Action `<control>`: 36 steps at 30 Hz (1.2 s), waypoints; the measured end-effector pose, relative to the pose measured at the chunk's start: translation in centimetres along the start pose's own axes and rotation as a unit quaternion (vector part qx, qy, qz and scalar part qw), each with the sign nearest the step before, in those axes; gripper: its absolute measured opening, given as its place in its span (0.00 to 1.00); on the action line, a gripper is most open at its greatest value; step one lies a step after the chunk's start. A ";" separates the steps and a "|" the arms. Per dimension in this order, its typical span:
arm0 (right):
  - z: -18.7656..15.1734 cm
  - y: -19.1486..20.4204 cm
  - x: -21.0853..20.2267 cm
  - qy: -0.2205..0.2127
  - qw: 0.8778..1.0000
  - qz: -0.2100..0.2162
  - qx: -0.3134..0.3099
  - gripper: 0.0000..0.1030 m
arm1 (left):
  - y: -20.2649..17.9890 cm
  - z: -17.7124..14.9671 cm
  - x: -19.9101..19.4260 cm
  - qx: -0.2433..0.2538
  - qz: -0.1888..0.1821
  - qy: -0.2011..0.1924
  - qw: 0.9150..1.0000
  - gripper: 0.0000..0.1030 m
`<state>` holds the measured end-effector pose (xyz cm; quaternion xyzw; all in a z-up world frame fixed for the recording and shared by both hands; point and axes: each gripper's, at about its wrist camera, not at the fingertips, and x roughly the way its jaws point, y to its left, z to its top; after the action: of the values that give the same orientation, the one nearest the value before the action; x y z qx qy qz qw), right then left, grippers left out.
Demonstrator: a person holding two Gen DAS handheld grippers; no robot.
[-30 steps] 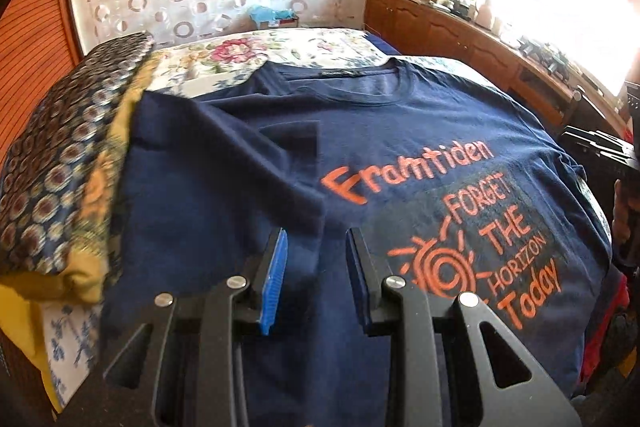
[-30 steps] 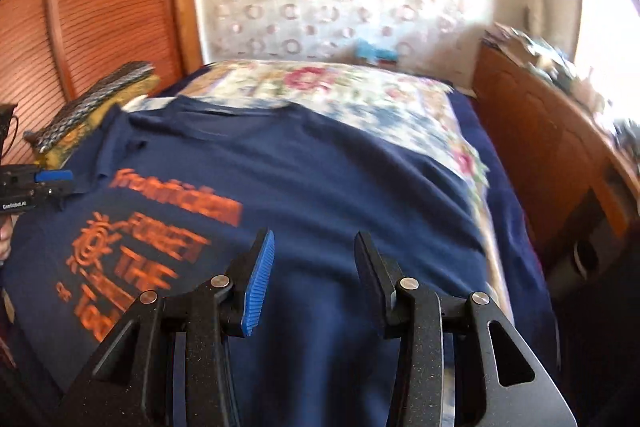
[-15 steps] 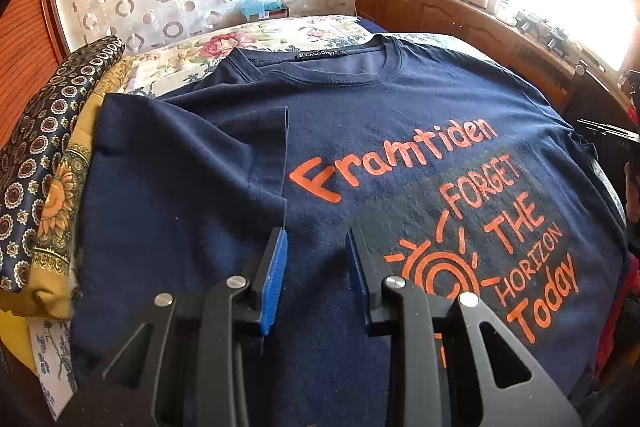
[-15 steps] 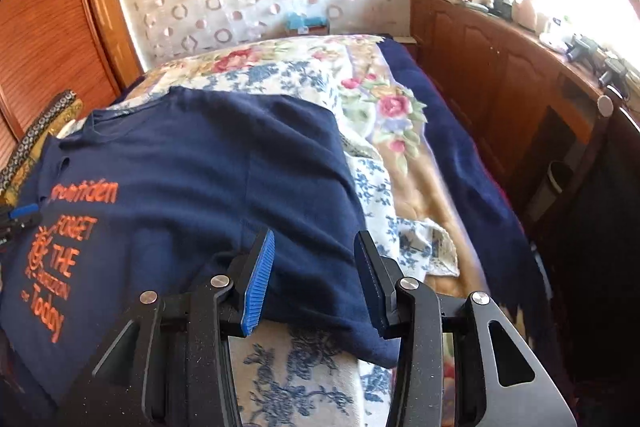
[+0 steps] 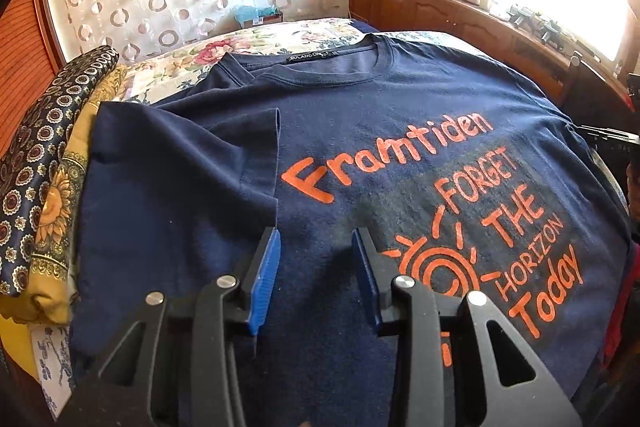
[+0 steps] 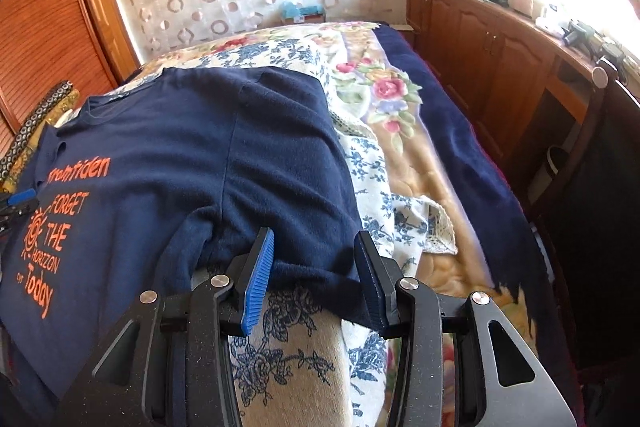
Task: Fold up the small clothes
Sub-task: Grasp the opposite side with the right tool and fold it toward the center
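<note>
A navy T-shirt [image 5: 400, 115] with orange print lies face up on the bed. Its left sleeve [image 5: 188, 163] is folded inward over the chest. My left gripper [image 5: 316, 247] is open, empty, just above the shirt's lower front beside the folded sleeve's edge. In the right wrist view the shirt [image 6: 160, 163] fills the left side, and its right sleeve [image 6: 296, 163] lies spread on the bedspread. My right gripper [image 6: 314, 251] is open at that sleeve's hem, with the hem edge between the jaws. The left gripper's blue tip [image 6: 22, 197] shows at the far left.
A floral bedspread [image 6: 380, 95] covers the bed, with a navy blanket [image 6: 460, 147] along its right side. Folded patterned cloths [image 5: 44, 167] are stacked left of the shirt. A wooden cabinet [image 6: 500, 39] with clutter runs under the window. Wooden shutters [image 6: 40, 39] stand at left.
The right gripper has swung right and back from above the shirt's body to the right sleeve's hem. The left gripper has drawn slightly back from the folded sleeve.
</note>
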<state>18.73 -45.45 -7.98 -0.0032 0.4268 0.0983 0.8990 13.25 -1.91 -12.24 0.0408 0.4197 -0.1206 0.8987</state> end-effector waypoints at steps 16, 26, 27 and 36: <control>0.8 1.2 -1.5 -0.034 0.998 -0.027 -0.053 0.03 | 0.3 0.0 0.1 0.001 0.013 0.001 1.000 0.42; 4.9 8.7 -3.9 -0.107 0.987 0.033 -0.119 0.03 | 0.3 0.1 0.1 -0.004 0.012 0.001 1.000 0.42; 4.9 9.7 -3.7 -0.106 0.985 0.045 -0.127 0.03 | 0.3 0.1 0.1 -0.005 0.011 0.001 1.000 0.42; 2.1 14.7 0.0 -0.051 0.982 0.072 -0.165 0.03 | 0.2 0.0 -0.2 -0.012 0.016 -0.002 1.000 0.43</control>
<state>17.73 -30.89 -5.47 -0.1156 0.3576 0.2317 0.8972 13.17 -1.64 -12.15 0.0368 0.4186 -0.1009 0.9018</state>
